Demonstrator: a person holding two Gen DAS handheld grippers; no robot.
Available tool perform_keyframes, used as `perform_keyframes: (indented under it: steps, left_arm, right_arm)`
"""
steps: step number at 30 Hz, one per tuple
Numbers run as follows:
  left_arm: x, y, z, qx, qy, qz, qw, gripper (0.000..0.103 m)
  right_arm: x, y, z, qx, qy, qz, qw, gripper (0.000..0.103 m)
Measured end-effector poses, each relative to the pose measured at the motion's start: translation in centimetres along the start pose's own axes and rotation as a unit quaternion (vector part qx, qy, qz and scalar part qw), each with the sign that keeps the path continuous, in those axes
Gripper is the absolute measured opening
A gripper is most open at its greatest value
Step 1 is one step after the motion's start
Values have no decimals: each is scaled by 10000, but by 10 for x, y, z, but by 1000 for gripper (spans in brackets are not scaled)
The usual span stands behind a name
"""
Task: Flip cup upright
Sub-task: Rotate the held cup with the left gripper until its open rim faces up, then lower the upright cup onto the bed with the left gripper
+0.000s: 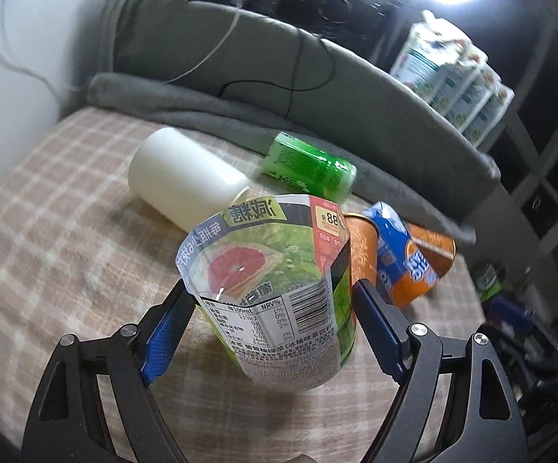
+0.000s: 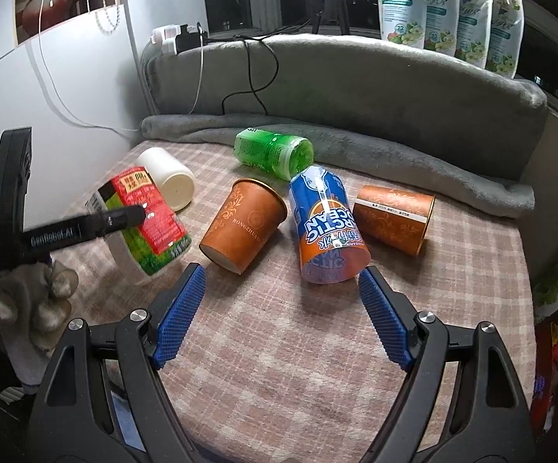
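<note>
Ribbed blue fingers (image 1: 172,332) gripping crinkled film-wrapped grapefruit cup (image 1: 275,301), checked woven cloth (image 1: 47,270)

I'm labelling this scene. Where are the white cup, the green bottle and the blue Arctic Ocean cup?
white cup (image 2: 167,177): right wrist view, on its side wall.
green bottle (image 2: 275,150): right wrist view, mid-body.
blue Arctic Ocean cup (image 2: 327,223): right wrist view, on the printed label.

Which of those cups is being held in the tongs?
The grapefruit-label cup, between the left tongs and lifted off the cloth. The white, green, blue and two orange cups all lie loose on their sides.
</note>
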State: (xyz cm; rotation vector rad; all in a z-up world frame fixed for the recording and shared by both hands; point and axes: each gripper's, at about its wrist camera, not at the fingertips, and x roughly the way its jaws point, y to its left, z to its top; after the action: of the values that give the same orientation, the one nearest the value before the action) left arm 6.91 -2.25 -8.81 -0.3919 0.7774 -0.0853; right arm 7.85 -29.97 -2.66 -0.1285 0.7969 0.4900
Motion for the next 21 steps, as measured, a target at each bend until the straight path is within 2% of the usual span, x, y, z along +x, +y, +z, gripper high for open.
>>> perform_keyframes:
  steps: [13,21]
  left_arm:
    - [-5,-24,-10,936,-139,24,9955,83]
    - [-6,-35,-22,1606,-275,-64,9866,83]
  right_arm:
    - [-7,-5,-7,250,-118,-198,9994,84]
    - [-11,-6,-10,356,-234,-350,9985,84]
